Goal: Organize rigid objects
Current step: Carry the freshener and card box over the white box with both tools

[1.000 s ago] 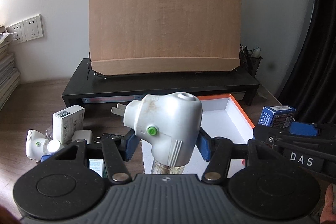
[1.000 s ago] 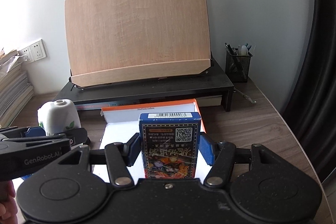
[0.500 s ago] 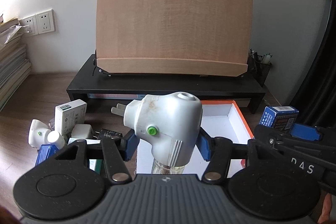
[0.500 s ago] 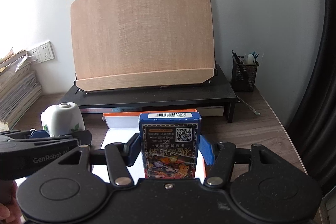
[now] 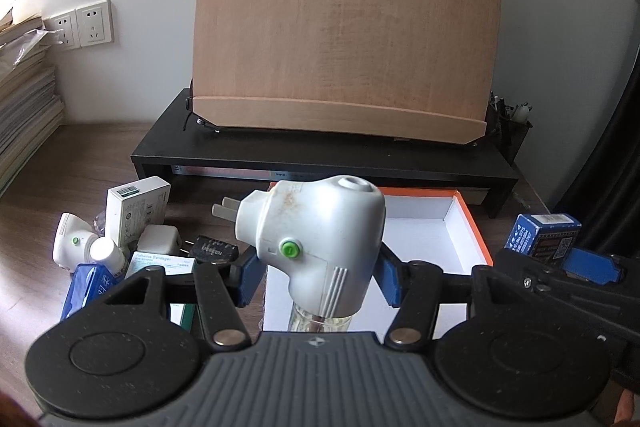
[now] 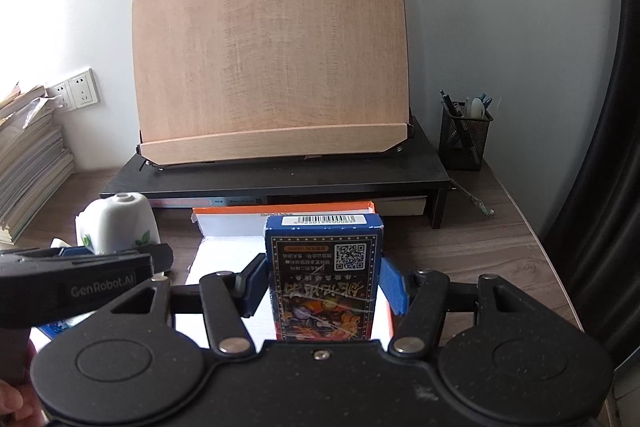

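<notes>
My left gripper [image 5: 316, 277] is shut on a white plug-in mosquito repeller [image 5: 316, 239] with a green button, held above the near left part of an open white box with an orange rim [image 5: 470, 223]. My right gripper [image 6: 324, 283] is shut on a blue card box [image 6: 324, 275] with a barcode and QR code, held over the same orange-rimmed box [image 6: 280, 209]. The repeller also shows in the right wrist view [image 6: 118, 223], and the card box in the left wrist view [image 5: 544, 233].
A pile lies left of the box: a white carton [image 5: 136, 213], a second white repeller [image 5: 70, 241], a white charger [image 5: 158, 241], a black adapter [image 5: 212, 249], a bandage box [image 5: 160, 261], a blue pack [image 5: 86, 287]. Behind stand a black riser [image 5: 320, 155], wooden bookstand [image 5: 344, 39], pen cup [image 6: 464, 133].
Both grippers have risen and pulled back a little with their objects still held; more of the desk and the item pile shows at the left.
</notes>
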Demonstrator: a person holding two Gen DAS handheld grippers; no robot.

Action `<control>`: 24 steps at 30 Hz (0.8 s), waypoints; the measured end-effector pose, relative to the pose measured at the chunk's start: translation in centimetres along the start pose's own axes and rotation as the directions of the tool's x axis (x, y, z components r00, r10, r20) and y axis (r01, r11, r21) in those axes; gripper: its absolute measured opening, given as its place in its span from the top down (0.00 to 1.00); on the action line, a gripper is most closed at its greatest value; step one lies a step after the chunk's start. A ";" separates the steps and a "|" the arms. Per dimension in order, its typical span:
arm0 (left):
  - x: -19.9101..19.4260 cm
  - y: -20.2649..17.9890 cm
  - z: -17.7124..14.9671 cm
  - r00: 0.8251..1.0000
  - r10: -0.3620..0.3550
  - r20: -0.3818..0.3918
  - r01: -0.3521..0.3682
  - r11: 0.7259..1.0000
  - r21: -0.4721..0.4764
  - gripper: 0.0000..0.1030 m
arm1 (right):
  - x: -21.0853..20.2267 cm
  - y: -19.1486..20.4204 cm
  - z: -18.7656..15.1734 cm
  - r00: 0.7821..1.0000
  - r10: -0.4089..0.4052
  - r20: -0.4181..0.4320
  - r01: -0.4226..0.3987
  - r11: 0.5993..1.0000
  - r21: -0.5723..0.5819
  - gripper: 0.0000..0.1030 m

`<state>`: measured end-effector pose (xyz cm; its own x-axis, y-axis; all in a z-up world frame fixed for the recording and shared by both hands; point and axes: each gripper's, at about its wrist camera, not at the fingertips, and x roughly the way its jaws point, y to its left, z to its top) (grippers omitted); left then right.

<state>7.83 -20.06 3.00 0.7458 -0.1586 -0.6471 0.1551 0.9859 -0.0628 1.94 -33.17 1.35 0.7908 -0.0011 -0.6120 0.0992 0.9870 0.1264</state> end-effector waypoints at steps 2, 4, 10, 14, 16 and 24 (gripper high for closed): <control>0.2 -0.1 0.3 1.000 -0.006 0.005 0.006 1.000 0.016 0.43 | 0.1 0.1 0.0 1.000 -0.014 -0.004 0.014 1.000 0.011 0.31; 0.3 -0.1 0.5 1.000 -0.018 0.004 0.017 1.000 0.025 0.43 | 0.2 0.2 0.0 1.000 -0.029 -0.005 0.029 0.999 0.019 0.31; 1.3 0.2 0.7 0.999 -0.047 -0.005 0.047 0.998 0.031 0.43 | 1.3 0.6 0.0 0.998 -0.054 -0.023 0.054 0.998 0.028 0.31; 2.3 0.6 0.6 0.998 -0.049 -0.029 0.050 0.998 0.029 0.43 | 2.2 0.9 -0.1 0.998 -0.058 -0.037 0.059 0.998 0.029 0.31; 2.7 0.8 0.6 0.998 -0.045 -0.036 0.046 0.999 0.027 0.43 | 2.5 1.0 -0.2 0.997 -0.058 -0.044 0.059 0.998 0.027 0.31; 3.8 1.3 0.7 0.998 -0.043 -0.053 0.044 0.999 0.013 0.43 | 3.3 1.0 0.1 0.996 -0.061 -0.061 0.063 0.998 0.017 0.31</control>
<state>11.36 -19.43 1.02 0.7029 -0.1976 -0.6833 0.1962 0.9772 -0.0809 4.72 -32.20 -0.49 0.7446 -0.0519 -0.6655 0.1590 0.9821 0.1013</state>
